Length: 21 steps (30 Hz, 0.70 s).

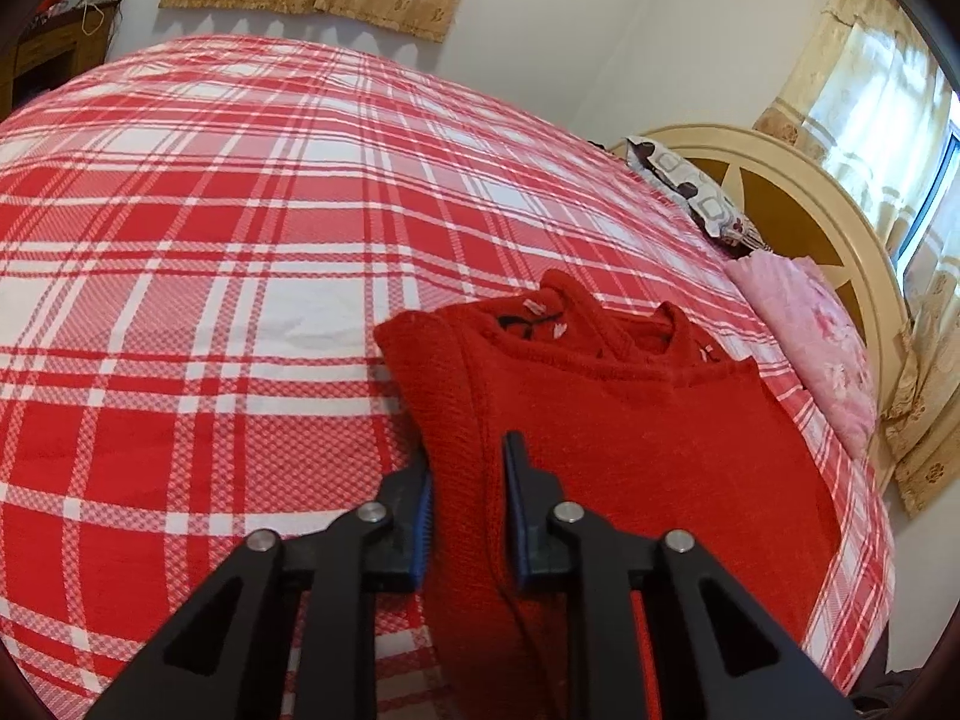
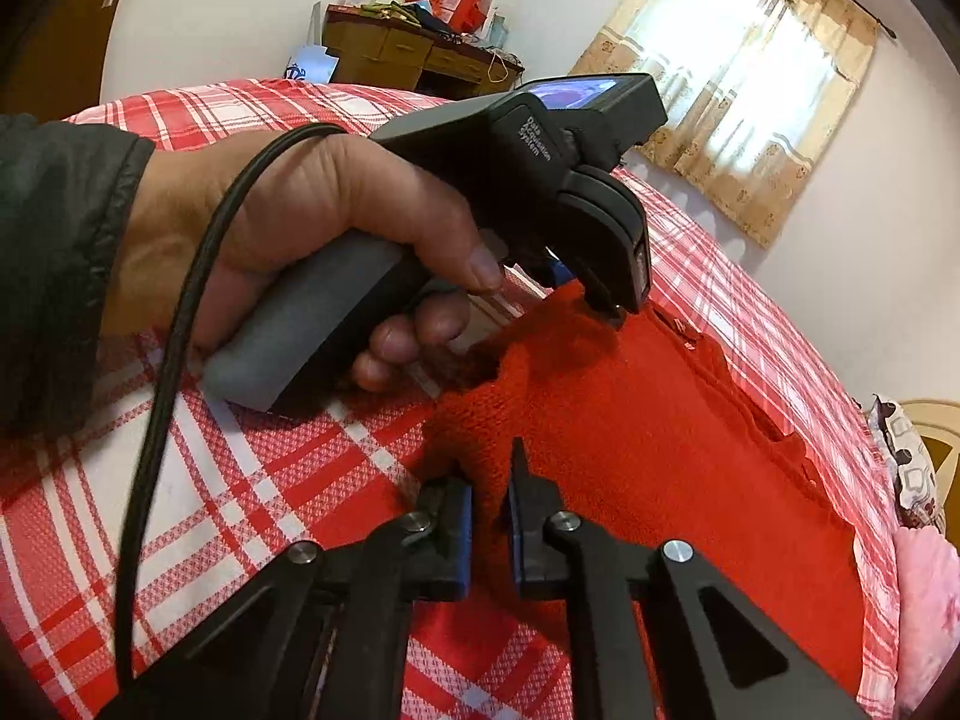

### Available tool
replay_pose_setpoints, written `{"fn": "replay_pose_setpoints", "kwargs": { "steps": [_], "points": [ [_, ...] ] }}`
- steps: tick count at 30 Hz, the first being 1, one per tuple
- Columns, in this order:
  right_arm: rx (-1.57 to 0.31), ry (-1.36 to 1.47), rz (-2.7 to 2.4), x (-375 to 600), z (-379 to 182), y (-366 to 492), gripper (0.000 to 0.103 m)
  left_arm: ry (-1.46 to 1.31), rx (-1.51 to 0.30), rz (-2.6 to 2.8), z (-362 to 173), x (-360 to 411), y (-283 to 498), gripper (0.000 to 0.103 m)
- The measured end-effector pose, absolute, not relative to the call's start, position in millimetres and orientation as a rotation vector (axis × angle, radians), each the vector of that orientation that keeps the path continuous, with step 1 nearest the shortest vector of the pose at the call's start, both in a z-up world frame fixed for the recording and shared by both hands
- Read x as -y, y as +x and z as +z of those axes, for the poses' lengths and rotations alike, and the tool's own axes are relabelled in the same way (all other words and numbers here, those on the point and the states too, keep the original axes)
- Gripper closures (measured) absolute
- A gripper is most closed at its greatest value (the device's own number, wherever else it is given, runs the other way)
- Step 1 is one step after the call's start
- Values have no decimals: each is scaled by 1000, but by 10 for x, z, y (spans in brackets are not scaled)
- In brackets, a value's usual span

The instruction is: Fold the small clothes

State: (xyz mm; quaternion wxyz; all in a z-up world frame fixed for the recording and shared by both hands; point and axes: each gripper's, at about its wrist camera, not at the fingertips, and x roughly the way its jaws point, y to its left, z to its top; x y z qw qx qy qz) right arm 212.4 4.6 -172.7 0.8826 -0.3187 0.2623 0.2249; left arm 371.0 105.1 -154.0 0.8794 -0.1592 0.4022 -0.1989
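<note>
A small red knit sweater [image 1: 630, 420] lies on the red-and-white plaid bed cover [image 1: 210, 240], folded lengthwise, its neckline at the far end. My left gripper [image 1: 468, 468] is shut on the sweater's near left edge, with cloth between the blue pads. In the right wrist view the sweater [image 2: 660, 450] lies ahead, and my right gripper [image 2: 489, 492] is shut on its near edge. The left gripper [image 2: 618, 300], held in a hand, bites the sweater's far edge there.
A cream and brown headboard [image 1: 798, 180] stands at the right with a patterned pillow [image 1: 696, 186] and a pink pillow [image 1: 816, 336]. A wooden desk [image 2: 414, 54] with clutter stands beyond the bed. Curtained windows [image 2: 738, 72] are on the walls. Plaid cover spreads wide to the left.
</note>
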Motion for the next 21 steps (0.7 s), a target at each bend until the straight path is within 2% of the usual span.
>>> {"fn": "replay_pose_setpoints", "kwargs": {
  "steps": [12, 21],
  "points": [
    [-562, -415, 514, 468, -1337, 2178, 96, -478, -869, -439, -1468, -1136, 3689, 88],
    [-534, -288, 509, 884, -1170, 2116, 96, -484, -820, -483, -1066, -830, 3649, 88]
  ]
}}
